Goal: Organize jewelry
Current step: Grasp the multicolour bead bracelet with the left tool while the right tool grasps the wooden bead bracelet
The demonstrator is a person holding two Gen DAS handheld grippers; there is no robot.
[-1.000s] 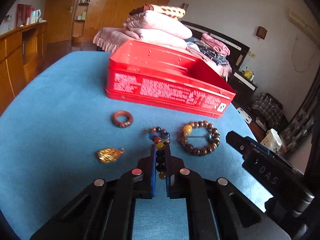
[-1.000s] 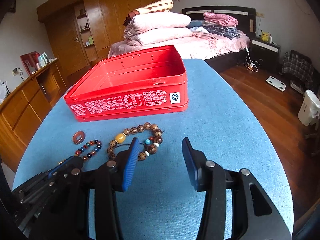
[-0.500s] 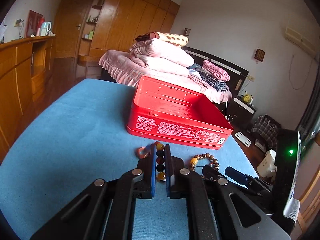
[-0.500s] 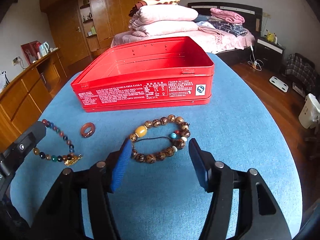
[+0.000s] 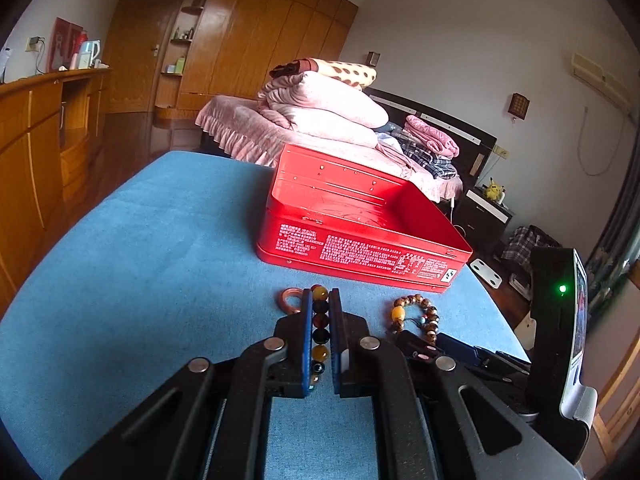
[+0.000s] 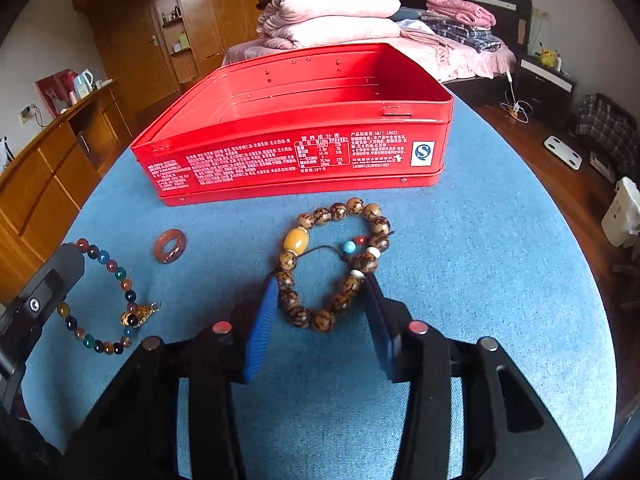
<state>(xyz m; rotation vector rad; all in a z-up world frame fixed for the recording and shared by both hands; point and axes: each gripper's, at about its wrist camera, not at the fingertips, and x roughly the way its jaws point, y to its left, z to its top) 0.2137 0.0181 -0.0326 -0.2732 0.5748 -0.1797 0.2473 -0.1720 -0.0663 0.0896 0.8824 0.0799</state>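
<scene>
My left gripper [image 5: 321, 300] is shut on a multicoloured bead bracelet [image 5: 321, 320]. In the right wrist view that bracelet [image 6: 120, 276] and its gold charm [image 6: 138, 314] hang from the left fingers [image 6: 52, 276], just above the blue table. My right gripper [image 6: 322, 284] points down at a brown bead bracelet [image 6: 296, 240] lying flat on the table. Its jaws are closing, and the blue pads touch the near beads on both sides. Behind stands an open red tin [image 6: 292, 156]. A reddish ring [image 6: 171, 245] lies between the two bracelets.
The blue table top [image 6: 480, 260] drops off to a wooden floor on the right. A wooden cabinet [image 6: 36, 184] stands on the left. A bed with folded bedding [image 6: 336, 12] sits beyond the tin. A phone with a green light [image 5: 560, 320] rides on the right gripper.
My left gripper has lifted the multicoloured bracelet and its charm off the table. My right gripper has moved forward over the brown bracelet, and its jaws have narrowed onto it.
</scene>
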